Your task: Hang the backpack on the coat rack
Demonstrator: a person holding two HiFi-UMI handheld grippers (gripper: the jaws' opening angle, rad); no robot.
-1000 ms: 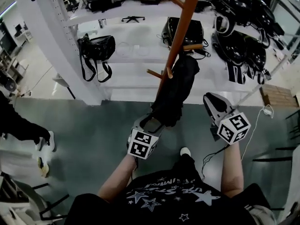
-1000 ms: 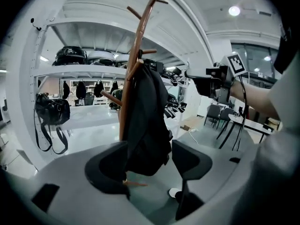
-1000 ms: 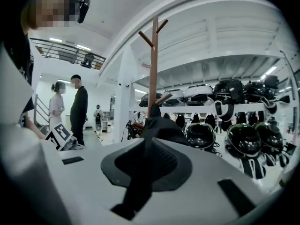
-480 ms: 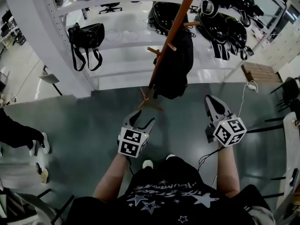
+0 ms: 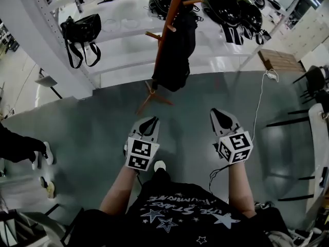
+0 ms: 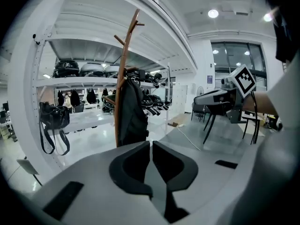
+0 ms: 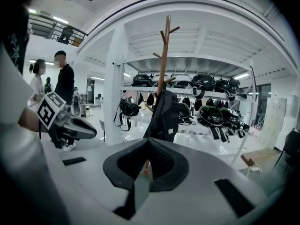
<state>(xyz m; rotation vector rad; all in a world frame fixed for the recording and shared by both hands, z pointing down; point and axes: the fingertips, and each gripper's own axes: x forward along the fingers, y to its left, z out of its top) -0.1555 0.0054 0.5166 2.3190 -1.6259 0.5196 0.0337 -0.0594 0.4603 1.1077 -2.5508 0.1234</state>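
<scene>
- Drew back from the coat rack [image 5: 172, 9] since a second ago.
- Just closed the left gripper [image 5: 149, 121]: pressed together, empty.
- Held the right gripper [image 5: 218, 115] pressed together, empty.
- Saw the backpack [image 5: 175, 50] hanging on the coat rack, well apart from both.

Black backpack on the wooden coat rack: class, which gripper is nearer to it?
Left. The left gripper sits just below the black backpack, slightly leftward; the right gripper is further off to its lower right.
</scene>
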